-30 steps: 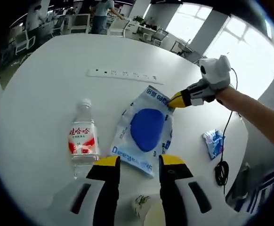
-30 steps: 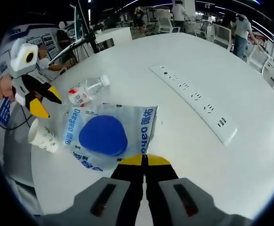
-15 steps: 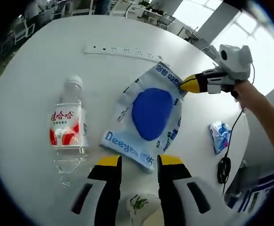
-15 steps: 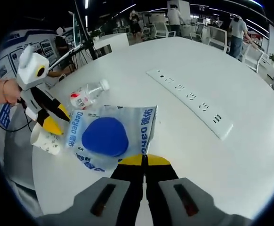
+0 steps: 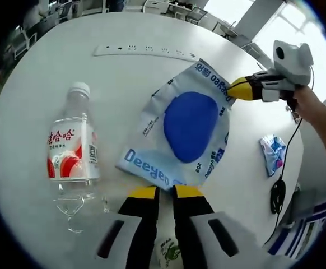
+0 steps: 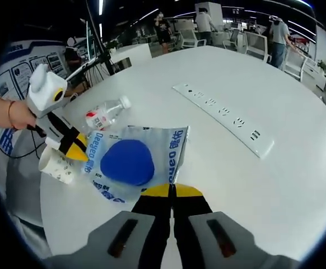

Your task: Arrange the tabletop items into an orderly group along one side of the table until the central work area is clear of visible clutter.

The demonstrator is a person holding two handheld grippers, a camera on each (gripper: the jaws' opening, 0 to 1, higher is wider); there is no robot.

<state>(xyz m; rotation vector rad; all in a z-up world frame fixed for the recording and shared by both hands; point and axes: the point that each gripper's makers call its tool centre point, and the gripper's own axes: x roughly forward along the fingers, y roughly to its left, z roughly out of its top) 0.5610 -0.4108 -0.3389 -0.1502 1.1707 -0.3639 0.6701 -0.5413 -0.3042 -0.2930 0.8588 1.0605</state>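
You have one round white table (image 5: 34, 101), one power strip (image 5: 146, 51), one blue-and-white pouch (image 5: 188, 131), one water bottle (image 5: 72, 154), one paper cup (image 6: 55, 165) and one small blue packet (image 5: 273, 155).

The pouch lies flat near the middle of the table. The strip lies beyond the pouch, well apart from it. The bottle lies on its side just beside the pouch, cap pointing toward the strip. In the right gripper view the cup sits by the table edge, near the pouch's far corner and next to your left gripper (image 6: 76, 148).

Your left gripper (image 5: 162, 194) has its jaws at a narrow gap, tips at the pouch's near edge; whether they pinch it you cannot tell. Your right gripper (image 6: 171, 190) has its jaws closed together on the opposite edge of the pouch, and in the left gripper view its yellow tips (image 5: 237, 89) touch the pouch's corner.

The left gripper view gives you the packet and a black cable (image 5: 278, 193) at the table edge past the pouch. The right gripper view gives you the whole cup, your hand (image 6: 10, 114) on the left gripper, and people and chairs beyond the table.
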